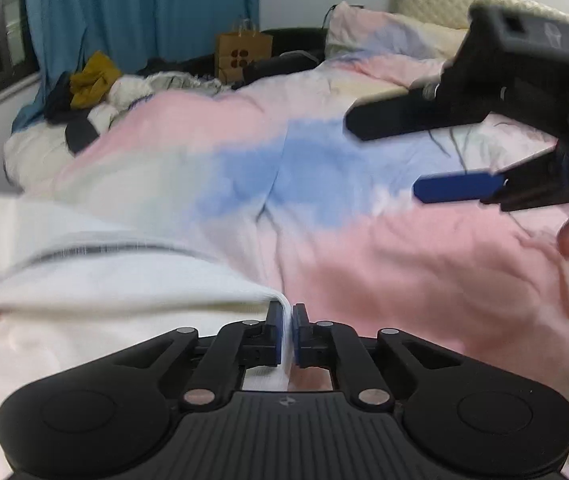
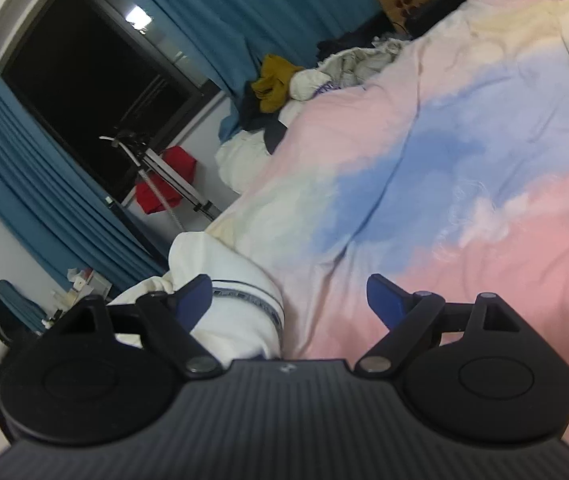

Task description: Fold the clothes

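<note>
Covering most of both frames, a pink-and-blue pastel duvet [image 1: 364, 208] spreads; a white knit garment with a dark stripe [image 1: 96, 280] lies lower left, its edge pinched by the left gripper [image 1: 288, 320]; the right gripper [image 1: 396, 156], upper right, gapes wide, holding nothing.

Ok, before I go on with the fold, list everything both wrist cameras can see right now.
white garment: one, white with a dark stripe, near edge of the bed, its edge pinched in the left gripper
duvet: one, pink, blue and cream, covering the bed
clothes pile: one heap, mustard, white and dark pieces, far side of the bed
paper bag: one, brown, beyond the pile
curtains: blue, by the dark window
pillow: one, pastel, at the headboard
left gripper: black, blue pads, shut on the garment
right gripper: black, blue pads, open, above the duvet
</note>
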`<state>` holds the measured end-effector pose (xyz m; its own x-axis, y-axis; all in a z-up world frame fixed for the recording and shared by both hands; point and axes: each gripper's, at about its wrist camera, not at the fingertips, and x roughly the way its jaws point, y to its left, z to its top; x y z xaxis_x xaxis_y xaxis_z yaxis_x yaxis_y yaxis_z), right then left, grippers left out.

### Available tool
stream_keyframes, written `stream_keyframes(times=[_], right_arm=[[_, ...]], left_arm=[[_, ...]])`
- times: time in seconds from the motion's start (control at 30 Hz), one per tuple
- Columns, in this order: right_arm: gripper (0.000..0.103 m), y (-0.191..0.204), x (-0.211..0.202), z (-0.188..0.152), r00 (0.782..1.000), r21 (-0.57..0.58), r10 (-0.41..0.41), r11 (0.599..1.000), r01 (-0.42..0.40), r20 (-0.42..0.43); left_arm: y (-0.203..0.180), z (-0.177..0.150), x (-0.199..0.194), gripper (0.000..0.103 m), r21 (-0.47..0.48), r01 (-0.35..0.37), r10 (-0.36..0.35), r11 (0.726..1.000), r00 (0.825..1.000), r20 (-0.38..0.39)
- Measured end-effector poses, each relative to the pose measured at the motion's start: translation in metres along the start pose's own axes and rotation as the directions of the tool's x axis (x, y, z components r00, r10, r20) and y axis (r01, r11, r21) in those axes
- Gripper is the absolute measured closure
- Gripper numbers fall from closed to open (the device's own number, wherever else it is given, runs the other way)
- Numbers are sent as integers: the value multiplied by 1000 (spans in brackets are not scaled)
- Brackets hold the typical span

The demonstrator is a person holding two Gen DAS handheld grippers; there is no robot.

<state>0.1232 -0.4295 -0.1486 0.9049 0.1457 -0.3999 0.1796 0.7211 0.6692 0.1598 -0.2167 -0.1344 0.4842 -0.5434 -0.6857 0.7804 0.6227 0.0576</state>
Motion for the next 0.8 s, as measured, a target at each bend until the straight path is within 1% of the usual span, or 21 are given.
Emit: stream_keyframes(times=[0.07,0.13,0.2,0.23,0.27,0.33,0.37,0.4,0.43,0.47,0.5,0.53,0.57,0.6,0.63,0.67,0.7,0.77,0.8], right_arm=[[17,-1,0,0,1000,-6,-11,1000,11,-4],[17,-2,-1,2,1000,-2,-24,1000,24,-7],[17,-4,1,2,999,11,-34,999,34,-8],[17,-5,2,2,999,16,-37,999,38,-9],[17,-6,3,2,999,21,-41,999,41,-11],[17,-7,4,1,999,29,-45,999,45,-14],[17,-8,4,1,999,32,-44,998,44,-15],[17,-8,5,1,999,36,-43,998,44,-16],[17,-8,5,1,999,39,-43,998,43,-17],[17,-8,6,0,999,38,-45,998,45,-18],[17,-8,7,0,999,37,-46,998,47,-21],[17,-8,8,-1,999,37,-47,998,47,-23],[17,-9,9,-1,999,36,-47,998,48,-25],[17,-9,11,-2,998,37,-50,998,51,-28],[17,-9,12,-2,998,39,-53,998,55,-31],[17,-10,13,-3,998,40,-57,998,58,-34],[17,-10,14,-3,997,41,-60,997,62,-37],[17,-11,14,-3,998,45,-63,997,65,-31],[17,-11,14,-3,998,48,-65,997,66,-27]], left_arm=[[12,-3,-2,82,-83,18,-19,996,1000,-3],[28,-2,-12,37,-168,14,-15,986,1000,-3],[40,-2,-26,30,-221,20,-15,975,1000,21],[44,-1,-36,23,-242,33,-24,970,999,41],[48,-1,-46,21,-265,46,-31,963,998,61],[64,0,-62,20,-344,66,-31,937,994,106],[76,1,-65,19,-396,78,-29,915,991,128],[88,5,-65,17,-457,72,-10,886,990,137],[101,5,-66,15,-523,58,15,850,991,133],[119,6,-58,14,-602,51,26,797,993,119],[142,2,-47,14,-692,67,13,719,994,110],[164,-1,-36,15,-772,80,-2,631,995,102],[186,-5,-25,17,-840,90,-16,535,995,97],[204,-7,-16,19,-882,102,-14,461,994,107],[220,-9,-7,24,-915,112,-8,388,993,118],[232,-5,-3,30,-922,109,27,372,991,128],[239,1,2,37,-922,84,65,379,991,117],[238,24,16,56,-879,5,109,476,992,65],[238,35,23,79,-853,-35,133,521,990,41]])
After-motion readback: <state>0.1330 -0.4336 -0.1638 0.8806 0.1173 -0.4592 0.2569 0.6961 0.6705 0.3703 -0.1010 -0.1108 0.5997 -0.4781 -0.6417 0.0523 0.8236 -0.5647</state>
